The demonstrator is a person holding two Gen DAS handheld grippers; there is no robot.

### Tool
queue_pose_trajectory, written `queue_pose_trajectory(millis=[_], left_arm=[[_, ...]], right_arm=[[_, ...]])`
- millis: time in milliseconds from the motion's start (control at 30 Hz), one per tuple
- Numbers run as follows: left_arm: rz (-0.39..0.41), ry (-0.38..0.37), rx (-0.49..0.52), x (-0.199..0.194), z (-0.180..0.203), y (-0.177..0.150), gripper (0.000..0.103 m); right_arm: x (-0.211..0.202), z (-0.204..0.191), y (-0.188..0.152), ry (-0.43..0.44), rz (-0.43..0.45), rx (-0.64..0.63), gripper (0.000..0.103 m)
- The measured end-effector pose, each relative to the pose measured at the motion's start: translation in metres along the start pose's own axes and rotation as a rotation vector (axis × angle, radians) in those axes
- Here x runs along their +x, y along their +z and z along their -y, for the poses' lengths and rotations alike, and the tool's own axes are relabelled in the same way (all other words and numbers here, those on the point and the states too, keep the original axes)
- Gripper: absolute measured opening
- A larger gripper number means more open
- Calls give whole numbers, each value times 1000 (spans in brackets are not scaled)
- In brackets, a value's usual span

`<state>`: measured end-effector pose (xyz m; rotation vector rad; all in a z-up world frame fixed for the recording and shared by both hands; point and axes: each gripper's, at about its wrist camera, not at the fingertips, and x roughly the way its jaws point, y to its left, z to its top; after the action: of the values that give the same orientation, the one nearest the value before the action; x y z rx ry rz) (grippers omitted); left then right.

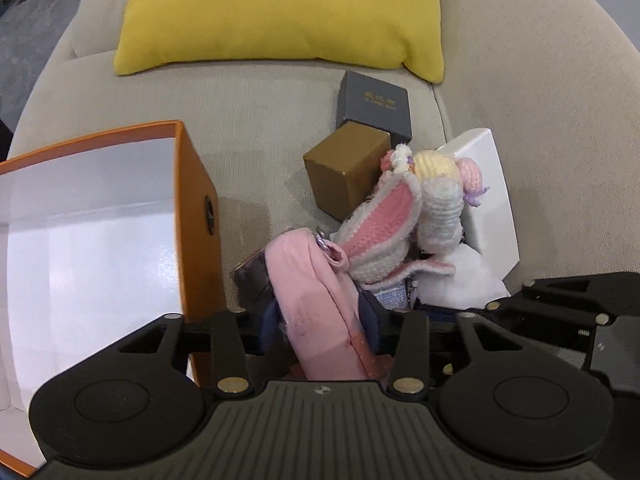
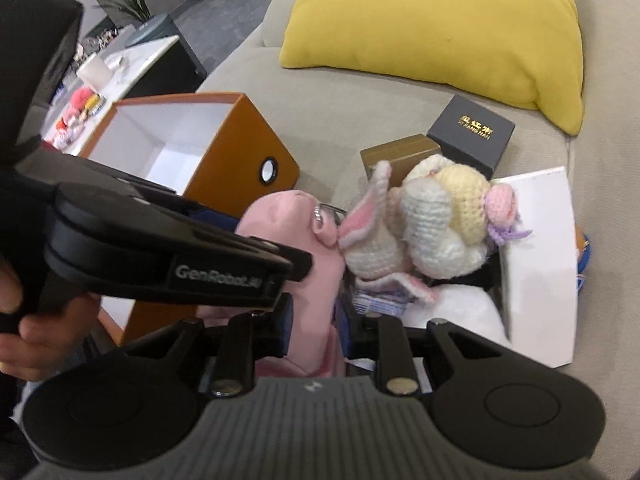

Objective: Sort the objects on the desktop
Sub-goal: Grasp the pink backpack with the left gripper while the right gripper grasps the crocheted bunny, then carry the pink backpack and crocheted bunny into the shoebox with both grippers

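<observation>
A pink fabric pouch (image 1: pixel 316 296) with a crocheted rabbit doll (image 1: pixel 404 216) clipped to it sits between both grippers. My left gripper (image 1: pixel 320 320) is shut on the pink pouch, blue pads against its sides. My right gripper (image 2: pixel 316 320) is also shut on the pouch (image 2: pixel 304 272); the doll (image 2: pixel 432 228) hangs off its far end. The open orange box (image 1: pixel 196 200) with a white inside stands to the left, also in the right wrist view (image 2: pixel 224 152). The left gripper's body (image 2: pixel 168 252) crosses the right wrist view.
On the beige sofa seat (image 1: pixel 256 128) lie a gold box (image 1: pixel 344 168), a dark grey box (image 1: pixel 374 104) and a white box (image 1: pixel 488 184). A yellow cushion (image 1: pixel 284 12) leans at the back. A side table with clutter (image 2: pixel 104 80) stands far left.
</observation>
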<state>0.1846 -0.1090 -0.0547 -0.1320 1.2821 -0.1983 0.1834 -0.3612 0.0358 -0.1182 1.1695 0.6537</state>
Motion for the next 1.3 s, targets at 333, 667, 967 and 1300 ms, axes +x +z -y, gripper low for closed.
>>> queue_pose_trajectory(millis=[333, 667, 967, 1300], left_arm=[[136, -14, 34, -30, -3, -19, 34], [385, 34, 96, -114, -8, -36, 33], [491, 139, 32, -159, -73, -57, 33], [462, 130, -90, -147, -147, -81, 34]], right_arm=[[-8, 12, 1, -68, -19, 1, 38], [-22, 31, 7, -74, 79, 141, 38], [-21, 44, -9, -68, 114, 363, 39], [15, 16, -6, -126, 255, 700, 63]])
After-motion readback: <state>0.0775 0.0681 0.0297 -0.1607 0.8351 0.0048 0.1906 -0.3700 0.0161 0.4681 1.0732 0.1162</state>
